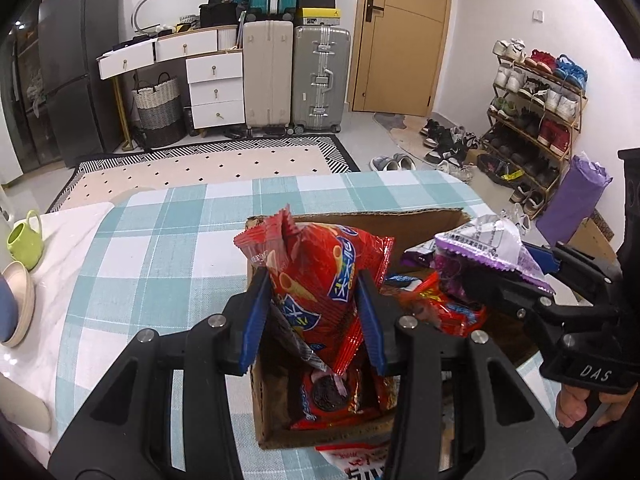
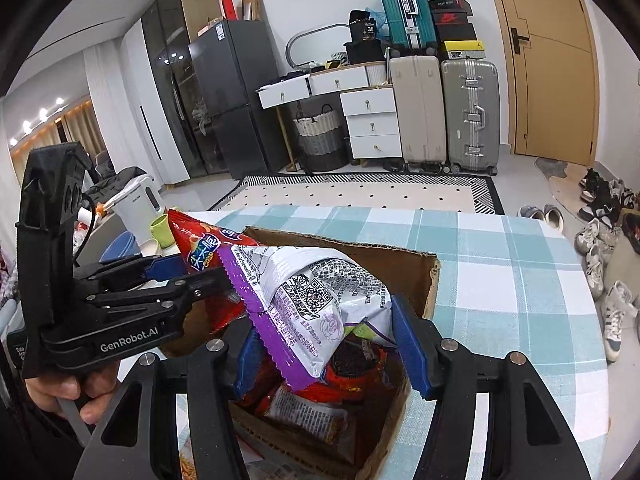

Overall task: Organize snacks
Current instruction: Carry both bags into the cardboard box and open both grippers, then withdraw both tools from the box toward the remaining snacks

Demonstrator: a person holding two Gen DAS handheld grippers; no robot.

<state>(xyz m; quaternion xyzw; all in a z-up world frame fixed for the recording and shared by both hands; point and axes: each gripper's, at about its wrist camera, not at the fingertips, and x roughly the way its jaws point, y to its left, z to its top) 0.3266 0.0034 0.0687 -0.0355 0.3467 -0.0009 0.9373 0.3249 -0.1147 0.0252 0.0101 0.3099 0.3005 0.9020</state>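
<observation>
The left gripper [image 1: 316,312], black with blue ribbed pads, is clamped narrow on a crinkled red foil snack bag [image 1: 320,276] printed with a blue label; the bag stands between the two fingers, its sealed top rising above the fingertips. The right gripper [image 2: 332,344] grips a purple-edged white snack bag [image 2: 316,300], which lies slanted between its fingers with the purple seam running past the left fingertip. Both bags hang just over the open brown cardboard box [image 1: 360,216], which sits below and beyond the fingertips on the teal-and-white checked tablecloth [image 1: 160,248]. Inside the box, under the fingers, lie more red packets [image 1: 336,400].
</observation>
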